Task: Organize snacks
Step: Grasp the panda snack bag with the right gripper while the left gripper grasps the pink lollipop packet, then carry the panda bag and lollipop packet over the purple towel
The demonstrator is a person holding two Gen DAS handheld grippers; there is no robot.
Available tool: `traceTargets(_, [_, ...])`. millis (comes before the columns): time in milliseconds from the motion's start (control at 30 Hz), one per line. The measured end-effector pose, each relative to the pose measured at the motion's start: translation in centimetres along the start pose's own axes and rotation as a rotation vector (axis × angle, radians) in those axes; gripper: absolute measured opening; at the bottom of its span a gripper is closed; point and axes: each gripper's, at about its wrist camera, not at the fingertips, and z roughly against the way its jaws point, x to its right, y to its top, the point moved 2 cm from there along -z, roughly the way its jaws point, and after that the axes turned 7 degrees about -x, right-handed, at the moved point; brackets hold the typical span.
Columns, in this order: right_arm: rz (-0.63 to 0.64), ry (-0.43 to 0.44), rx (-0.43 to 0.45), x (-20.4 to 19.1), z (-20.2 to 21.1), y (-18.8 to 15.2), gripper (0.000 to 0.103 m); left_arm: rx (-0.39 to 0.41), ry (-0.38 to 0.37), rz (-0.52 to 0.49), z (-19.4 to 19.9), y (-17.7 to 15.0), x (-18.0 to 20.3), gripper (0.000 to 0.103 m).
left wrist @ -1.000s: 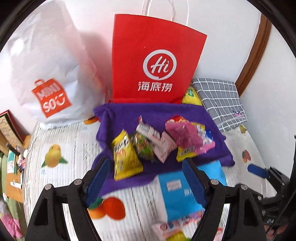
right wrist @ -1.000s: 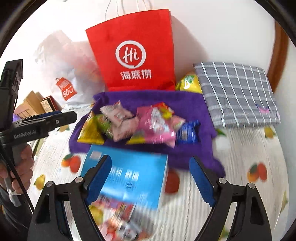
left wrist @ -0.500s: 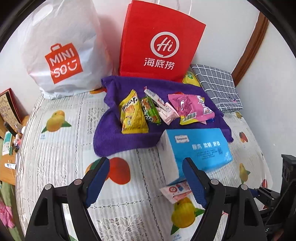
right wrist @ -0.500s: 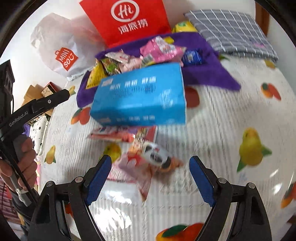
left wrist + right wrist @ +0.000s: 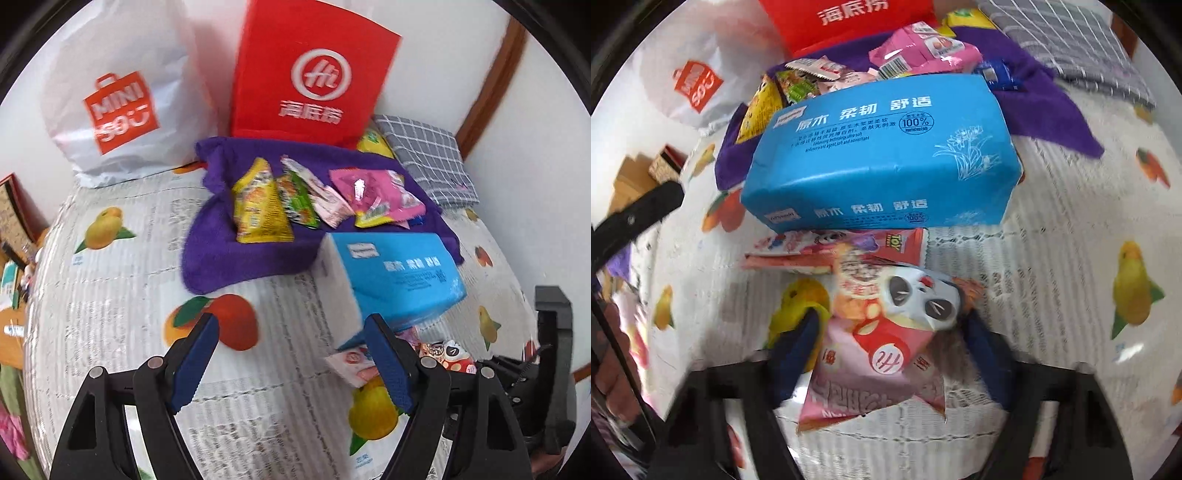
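Home bedroom; fruit-print bedsheet [image 5: 110, 295], plaid pillow [image 5: 428, 162], shopping bags [image 5: 122, 92] by wall.

A purple cloth [image 5: 236, 258] lies spread on a fruit-printed bedspread [image 5: 110, 295]. On the cloth sit several small snack packets [image 5: 260, 206] side by side. Behind the cloth, against the wall, stand a red paper bag [image 5: 310, 70] and, to its left, a white plastic shopping bag [image 5: 122, 92]. A grey checked cushion [image 5: 428, 162] lies to the cloth's right. In front of the cloth rests a blue tissue pack [image 5: 882, 155], partly over its near edge. Nearer still, flat snack packets [image 5: 827, 251] lie just before the pack, with a panda-faced snack packet [image 5: 908, 295] on top of them.
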Motion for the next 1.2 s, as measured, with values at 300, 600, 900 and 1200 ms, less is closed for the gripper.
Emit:
traceTargets(300, [0.003, -0.005, 0.104, 5.4, 2.6, -2.5, 0.054, -0.077, -0.018, -0.117, -4.3, -1.2, 4.1, 0.079])
traceTargets(600, [-0.110, 0.020, 0.138, 11.6, 3.8, -3.4, 0.054, -0.156, -0.104, -0.215, -5.3, -3.5, 8.1, 0.077])
traceTargets(900, [-0.159, 0.048, 0.161, 14.8, 4.4, -4.5, 0.054, -0.194, -0.081, -0.278, -6.8, -3.9, 11.6, 0.062])
traceTargets(1200, [-0.137, 0.031, 0.179, 15.1, 4.8, -5.4, 0.054, -0.169, -0.007, -0.332, -6.6, -4.9, 13.4, 0.022])
